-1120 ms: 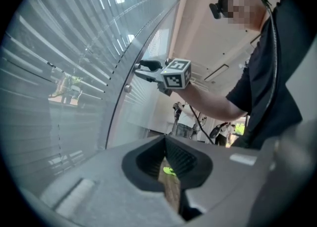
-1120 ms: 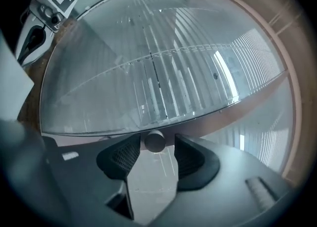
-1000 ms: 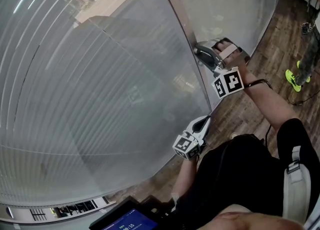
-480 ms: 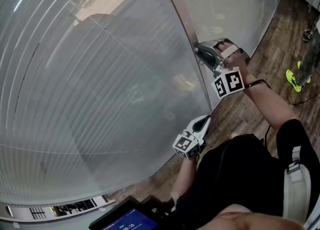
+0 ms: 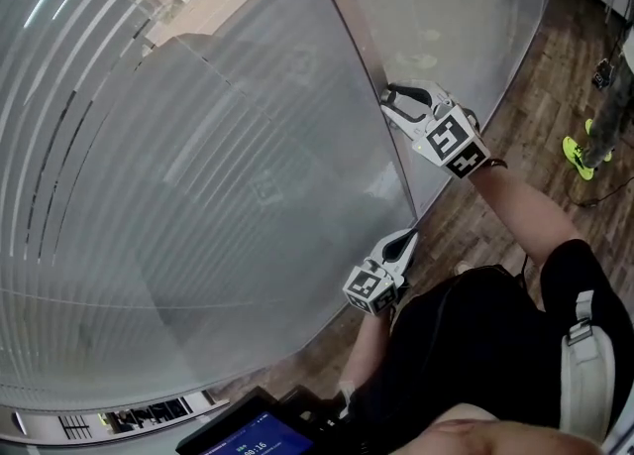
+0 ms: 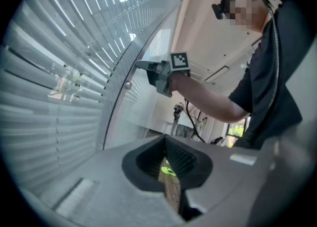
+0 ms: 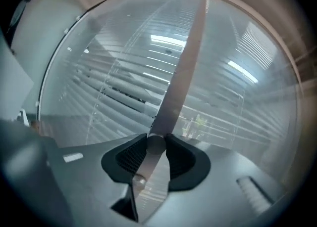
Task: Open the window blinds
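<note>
At the post point(image 7: 183, 68) between the two panes, the right hand-held gripper point(image 5: 388, 106), whose jaws have just been closing, pinches the small round knob point(image 7: 156, 144) and has rolled over since a second ago. More dark gaps now show between the slats of the blinds point(image 5: 198, 175) at the left, so the opening seems begun, not finished. The left hand-held gripper point(image 5: 408, 237) hangs lower, jaws pressed together, empty.

WINDOW point(image 5: 203, 2): wide glass, daylight entering, tan building visible outside | FLOOR point(image 5: 540, 56): brown wood planks, running along the window base | CEILING point(image 6: 203, 18): pale, evenly lit
</note>
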The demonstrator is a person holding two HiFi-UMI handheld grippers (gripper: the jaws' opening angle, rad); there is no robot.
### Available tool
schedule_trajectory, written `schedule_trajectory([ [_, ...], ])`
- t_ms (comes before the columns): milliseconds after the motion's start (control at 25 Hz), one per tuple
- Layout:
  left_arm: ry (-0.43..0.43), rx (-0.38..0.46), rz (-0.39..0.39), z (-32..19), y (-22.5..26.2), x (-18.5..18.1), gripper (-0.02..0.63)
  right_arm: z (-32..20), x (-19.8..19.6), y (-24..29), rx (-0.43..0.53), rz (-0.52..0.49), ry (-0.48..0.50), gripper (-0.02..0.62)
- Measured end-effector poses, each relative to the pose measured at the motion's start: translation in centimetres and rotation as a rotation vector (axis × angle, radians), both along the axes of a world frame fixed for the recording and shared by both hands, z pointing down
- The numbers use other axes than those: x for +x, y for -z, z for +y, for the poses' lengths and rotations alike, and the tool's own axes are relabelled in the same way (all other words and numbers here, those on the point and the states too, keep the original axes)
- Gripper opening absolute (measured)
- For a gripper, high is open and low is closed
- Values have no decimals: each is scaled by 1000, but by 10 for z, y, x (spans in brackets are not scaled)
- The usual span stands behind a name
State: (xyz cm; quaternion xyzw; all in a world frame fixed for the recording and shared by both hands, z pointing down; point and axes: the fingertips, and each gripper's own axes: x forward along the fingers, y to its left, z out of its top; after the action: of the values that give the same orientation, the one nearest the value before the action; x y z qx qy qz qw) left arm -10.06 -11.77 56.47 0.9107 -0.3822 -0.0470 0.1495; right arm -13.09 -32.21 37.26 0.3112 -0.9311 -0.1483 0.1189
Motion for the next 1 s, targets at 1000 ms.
schedule_trajectory([
  [1000,5,2,-22,8,-2,1,2,-4,3,-5,-182,-165,-26,153],
])
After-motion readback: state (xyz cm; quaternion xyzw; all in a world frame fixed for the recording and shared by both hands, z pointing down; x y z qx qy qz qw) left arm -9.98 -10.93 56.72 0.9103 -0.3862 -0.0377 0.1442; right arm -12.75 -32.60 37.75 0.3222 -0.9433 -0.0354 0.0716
